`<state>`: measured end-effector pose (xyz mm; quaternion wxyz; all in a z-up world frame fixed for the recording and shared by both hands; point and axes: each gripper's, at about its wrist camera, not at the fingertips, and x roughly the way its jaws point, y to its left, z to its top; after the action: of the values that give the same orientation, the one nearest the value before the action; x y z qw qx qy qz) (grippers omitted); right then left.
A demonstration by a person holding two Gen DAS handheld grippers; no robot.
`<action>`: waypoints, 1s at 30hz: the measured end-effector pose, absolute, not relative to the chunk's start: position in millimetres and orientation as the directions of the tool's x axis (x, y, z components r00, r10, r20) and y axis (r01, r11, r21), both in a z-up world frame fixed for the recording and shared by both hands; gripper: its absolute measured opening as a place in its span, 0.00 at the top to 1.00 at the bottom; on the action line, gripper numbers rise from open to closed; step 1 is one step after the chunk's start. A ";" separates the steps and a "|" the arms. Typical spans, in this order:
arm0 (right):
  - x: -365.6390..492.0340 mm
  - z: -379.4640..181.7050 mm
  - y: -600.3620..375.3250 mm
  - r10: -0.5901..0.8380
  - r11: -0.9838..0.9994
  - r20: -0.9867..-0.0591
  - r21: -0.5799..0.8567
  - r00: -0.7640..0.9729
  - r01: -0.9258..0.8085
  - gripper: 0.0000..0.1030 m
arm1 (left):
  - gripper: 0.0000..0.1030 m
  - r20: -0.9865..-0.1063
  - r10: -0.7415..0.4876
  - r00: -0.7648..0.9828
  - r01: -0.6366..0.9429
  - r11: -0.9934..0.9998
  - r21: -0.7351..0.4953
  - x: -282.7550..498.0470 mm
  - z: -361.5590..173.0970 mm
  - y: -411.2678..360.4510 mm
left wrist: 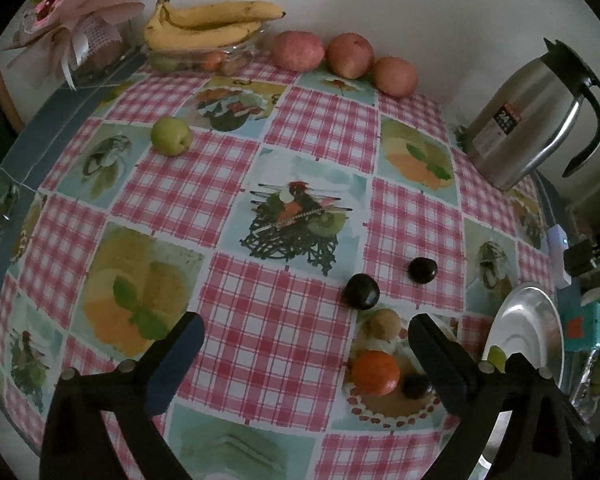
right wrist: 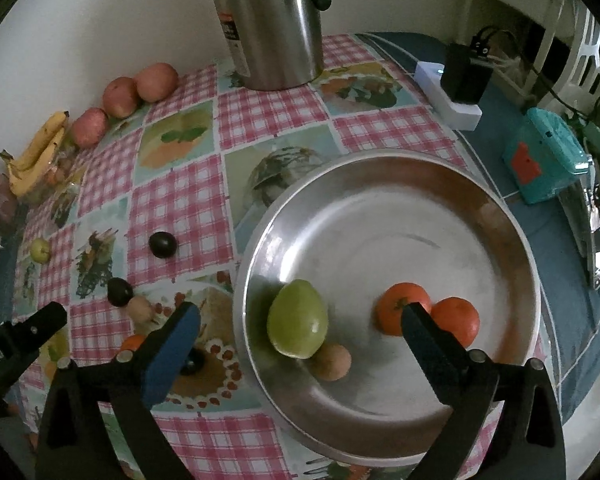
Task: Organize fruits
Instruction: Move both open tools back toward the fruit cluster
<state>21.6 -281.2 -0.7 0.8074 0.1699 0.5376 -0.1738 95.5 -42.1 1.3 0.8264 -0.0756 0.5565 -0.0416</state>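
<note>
My right gripper (right wrist: 300, 312) stands open above a round metal plate (right wrist: 380, 160). In the plate lie a green fruit (right wrist: 298, 318), two oranges (right wrist: 400, 304) (right wrist: 458, 318) and a small tan fruit (right wrist: 332, 362); no pad touches them. My left gripper (left wrist: 308, 324) is open over the checked tablecloth with nothing between its fingers. Just right of it lie an orange (left wrist: 376, 372), a tan fruit (left wrist: 385, 322), two dark plums (left wrist: 362, 291) (left wrist: 423, 269) and a smaller dark fruit (left wrist: 416, 386). A green fruit (left wrist: 171, 135) sits alone at the far left.
Bananas (left wrist: 208, 24) rest on a glass bowl at the back, with three apples (left wrist: 349, 54) along the wall. A steel jug (left wrist: 532, 120) stands at the back right. A white power strip (right wrist: 448, 92) and a teal box (right wrist: 544, 160) lie beyond the plate.
</note>
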 end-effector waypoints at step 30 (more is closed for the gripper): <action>45.9 10.3 -213.2 0.076 0.955 -0.892 0.194 0.445 0.226 0.03 | 0.00 -0.909 -0.164 0.384 -0.045 0.979 -0.196 100.0 3.3 -19.6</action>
<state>45.9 -213.2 10.3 0.8378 0.1440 0.5247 -0.0448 100.0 -19.6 3.3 0.8265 -0.0946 0.5537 -0.0361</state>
